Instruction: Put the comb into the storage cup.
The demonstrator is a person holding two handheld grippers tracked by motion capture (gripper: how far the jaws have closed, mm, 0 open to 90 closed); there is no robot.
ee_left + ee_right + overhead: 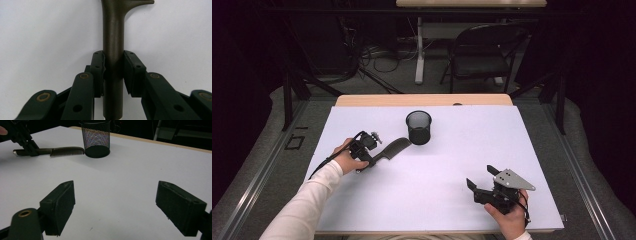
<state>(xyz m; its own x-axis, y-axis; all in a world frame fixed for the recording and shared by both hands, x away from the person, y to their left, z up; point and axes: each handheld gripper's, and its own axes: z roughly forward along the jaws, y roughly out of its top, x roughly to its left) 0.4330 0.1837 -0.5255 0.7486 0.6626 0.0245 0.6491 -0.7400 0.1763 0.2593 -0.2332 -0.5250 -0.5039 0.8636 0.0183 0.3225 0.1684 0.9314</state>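
Observation:
A dark comb (392, 147) lies flat on the white table top (462, 145), its teeth end close to a black mesh cup (418, 127). My left gripper (374, 159) is shut on the comb's handle (113, 30), one pad pressing each side of it. In the right gripper view the comb (66, 151) points at the cup (96, 138), almost touching it, and the left gripper (27, 145) holds the handle end. My right gripper (481, 176) rests near the front right of the table, open, with bare table between its jaws (115, 205).
The table's wooden far edge (422, 100) runs behind the cup. A black chair (484, 50) and a table leg (419, 50) stand on the floor beyond. The white sheet stretches wide between the two grippers.

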